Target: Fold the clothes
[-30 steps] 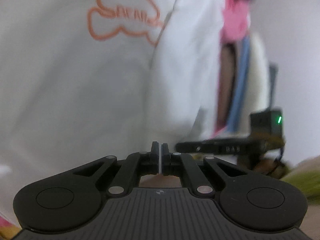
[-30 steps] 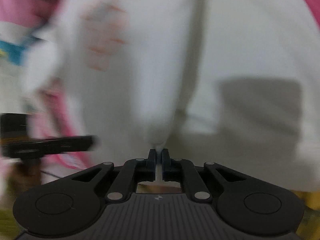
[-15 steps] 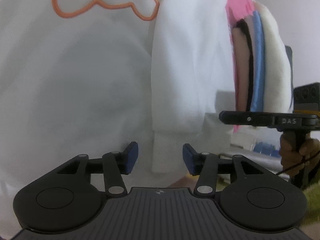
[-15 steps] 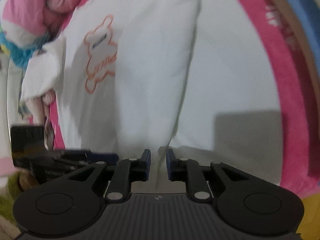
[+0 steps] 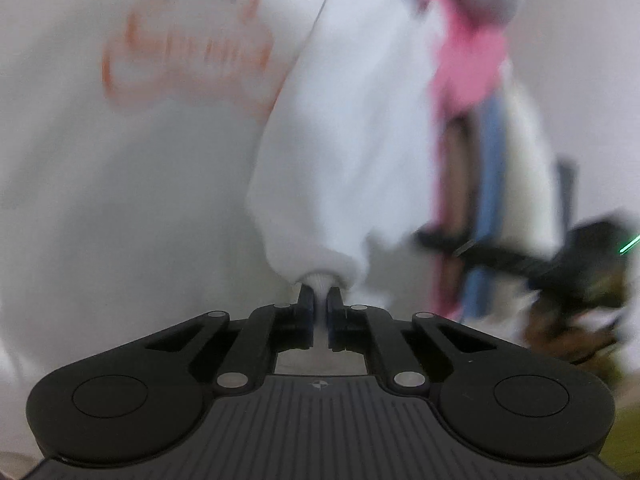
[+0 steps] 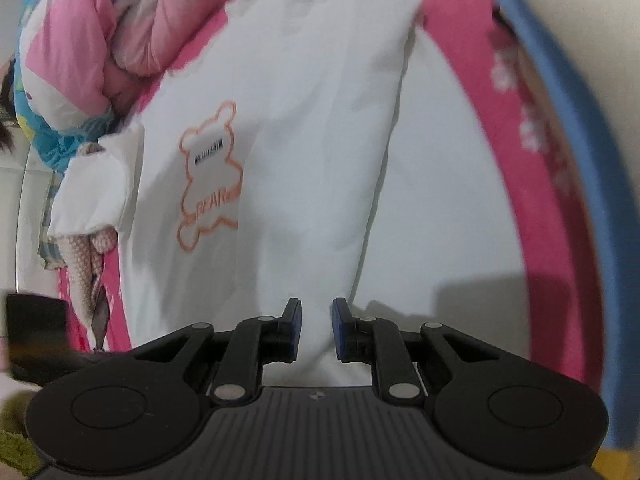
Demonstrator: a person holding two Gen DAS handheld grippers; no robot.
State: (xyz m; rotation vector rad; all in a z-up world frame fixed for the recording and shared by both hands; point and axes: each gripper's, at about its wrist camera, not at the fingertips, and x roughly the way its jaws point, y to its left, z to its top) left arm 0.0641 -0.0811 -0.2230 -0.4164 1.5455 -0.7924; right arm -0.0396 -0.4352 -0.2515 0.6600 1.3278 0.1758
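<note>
Half a second ago the left hand-held gripper (image 5: 319, 300) stood spread on either side of the sleeve cuff (image 5: 320, 280); now its jaws are pressed together on that cuff, pinching a bunched knot of white cloth between the blue pads (image 5: 306, 308). The left wrist view has also turned blurred, where it was sharp before. The right hand-held gripper (image 6: 316, 320) was nearly closed half a second ago with only a narrow gap; now its jaws are spread wider and nothing sits between the pads, with the garment's white cloth lying just beyond them.

The white sweatshirt (image 6: 320, 140) lies spread on a bed with a pink sheet (image 6: 516, 160), its neckline at the far end from the right hand-held gripper. An orange bear outline (image 6: 210, 176) with a barcode-like mark inside and orange letters sits on the chest, left of the sweatshirt's middle in the right wrist view. One long sleeve runs along the sweatshirt's right side toward the right hand-held gripper, forming a lengthwise fold line. On the sweatshirt's left edge a sleeve end (image 6: 92, 196) is lifted off the sheet. A rumpled pink and blue quilt (image 6: 68, 60) is heaped beyond the sweatshirt's upper left. In the left wrist view the sleeve (image 5: 340, 140) rises from the pinched cuff across the sweatshirt body, right of the smeared orange print (image 5: 188, 52).
</note>
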